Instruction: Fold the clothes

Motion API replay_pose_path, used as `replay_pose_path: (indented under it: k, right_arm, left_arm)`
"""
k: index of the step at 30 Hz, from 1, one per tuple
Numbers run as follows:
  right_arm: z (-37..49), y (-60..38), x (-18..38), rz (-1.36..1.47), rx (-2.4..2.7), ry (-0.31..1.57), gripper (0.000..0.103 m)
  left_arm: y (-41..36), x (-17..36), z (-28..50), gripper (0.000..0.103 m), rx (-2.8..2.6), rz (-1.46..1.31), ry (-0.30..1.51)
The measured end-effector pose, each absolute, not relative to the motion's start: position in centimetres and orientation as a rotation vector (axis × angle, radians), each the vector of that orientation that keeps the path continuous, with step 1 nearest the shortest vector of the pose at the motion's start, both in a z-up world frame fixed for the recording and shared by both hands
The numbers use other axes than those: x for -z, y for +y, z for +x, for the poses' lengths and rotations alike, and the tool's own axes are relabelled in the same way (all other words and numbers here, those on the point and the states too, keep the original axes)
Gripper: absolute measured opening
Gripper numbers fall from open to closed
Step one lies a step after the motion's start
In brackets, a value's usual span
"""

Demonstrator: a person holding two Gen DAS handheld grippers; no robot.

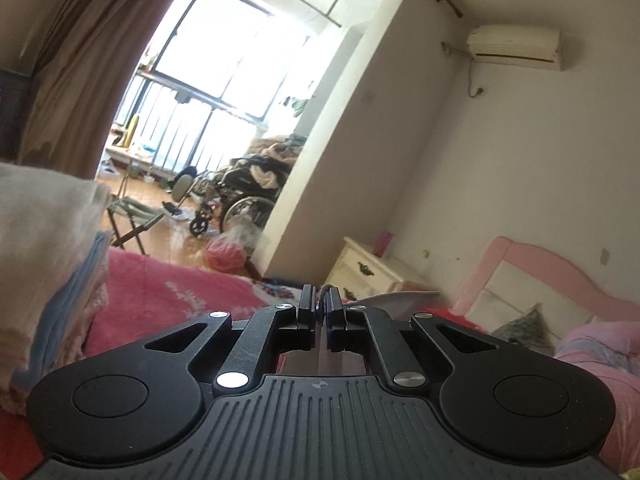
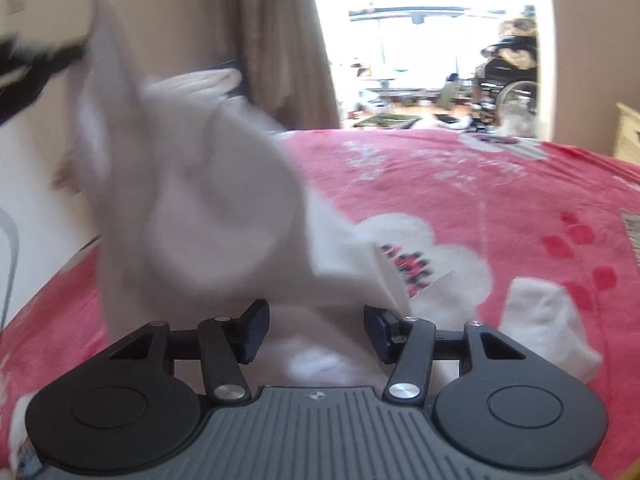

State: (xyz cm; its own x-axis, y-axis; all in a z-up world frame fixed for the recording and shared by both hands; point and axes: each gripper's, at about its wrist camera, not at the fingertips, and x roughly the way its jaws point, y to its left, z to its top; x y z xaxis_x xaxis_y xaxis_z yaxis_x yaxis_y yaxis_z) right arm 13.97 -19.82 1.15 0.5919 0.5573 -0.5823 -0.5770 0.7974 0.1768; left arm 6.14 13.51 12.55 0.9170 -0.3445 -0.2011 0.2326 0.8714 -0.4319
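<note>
No brand, label or readable writing shows in either view. In the left wrist view the left tool [image 1: 321, 300] sits at lower centre with its jaws drawn together to a thin slit, and a short dark loop pokes up between the tips; what it is cannot be made out. A stack of folded clothes [image 1: 48, 248], cream on top with a blue layer under it, fills the left edge and is cut off by the frame. It rests on the pink bed cover [image 1: 168, 296]. Farther back stand a wheelchair [image 1: 240, 196] in the bright doorway, a white nightstand [image 1: 372, 268], a pink headboard [image 1: 532, 276] at right and an air conditioner [image 1: 516, 46] in the upper right. In the right wrist view the right tool [image 2: 316, 330] at lower centre has its jaws standing apart, and white cloth [image 2: 192, 200], badly blurred, lies between them and rises to the upper left, where a dark smeared shape at the frame edge meets it. Whether the pads touch the cloth cannot be told. A white sock [image 2: 548, 328] lies on the bed cover [image 2: 500, 184] at lower right.
</note>
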Motion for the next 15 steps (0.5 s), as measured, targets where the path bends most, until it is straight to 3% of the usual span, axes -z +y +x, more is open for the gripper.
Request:
replay_pose_path:
  k: [7, 15]
  right_arm:
    - [17.5, -22.2, -0.5, 0.156, -0.688, 0.721, 0.055]
    - [10.9, -18.5, 0.3, -0.249, -1.009, 0.657, 0.055]
  left_arm:
    - [15.3, -6.8, 9.4, 0.003, 0.152, -0.429, 0.434]
    - [15.9, -4.9, 10.6, 0.003, 0.129, -0.358, 0.451]
